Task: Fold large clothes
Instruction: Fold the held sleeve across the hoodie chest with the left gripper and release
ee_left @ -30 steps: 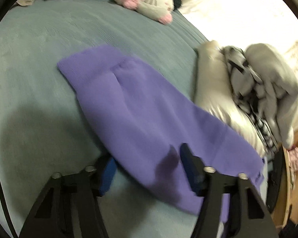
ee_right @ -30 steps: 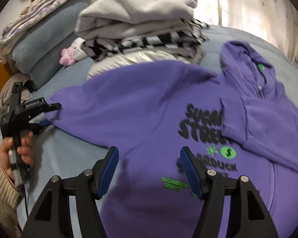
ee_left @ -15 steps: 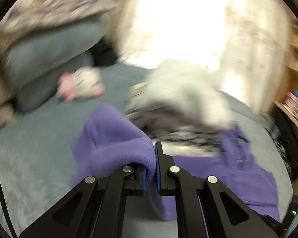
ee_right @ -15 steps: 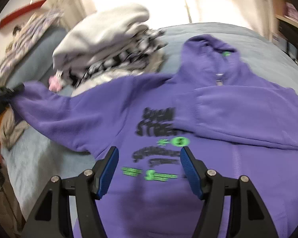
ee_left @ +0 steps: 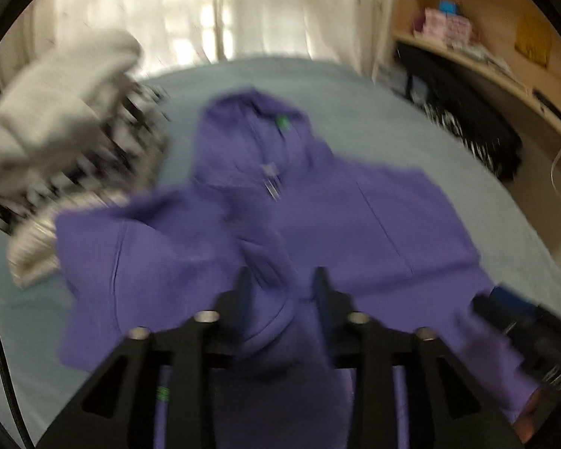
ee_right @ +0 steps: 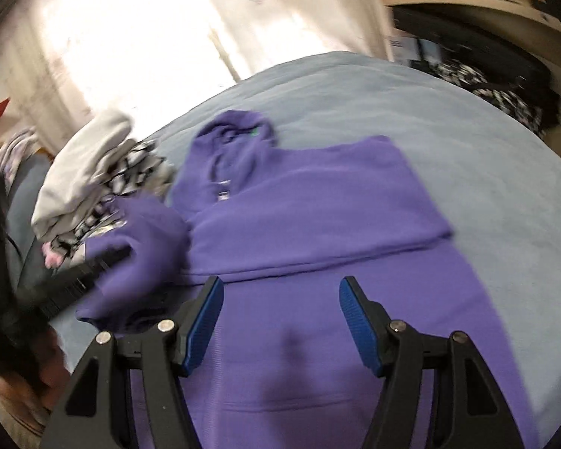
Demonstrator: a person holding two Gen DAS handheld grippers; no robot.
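The purple hoodie (ee_right: 318, 202) lies spread on the blue-grey bed cover (ee_right: 467, 142), hood toward the upper centre of the frame, both sleeves folded across the body. The left gripper (ee_left: 280, 292) enters from the bottom centre of its view, angled downward over the garment; its jaws have just been opening and stand apart, with a bunched sleeve cuff (ee_left: 276, 321) lying between them, the pads not visibly pressing it. The right gripper (ee_right: 280, 321) points downward over the lower body of the hoodie, jaws wide apart and nothing between them. A stack of folded clothes (ee_right: 89, 172) sits at the left of the frame, beside the hoodie's shoulder. Both views are motion-blurred
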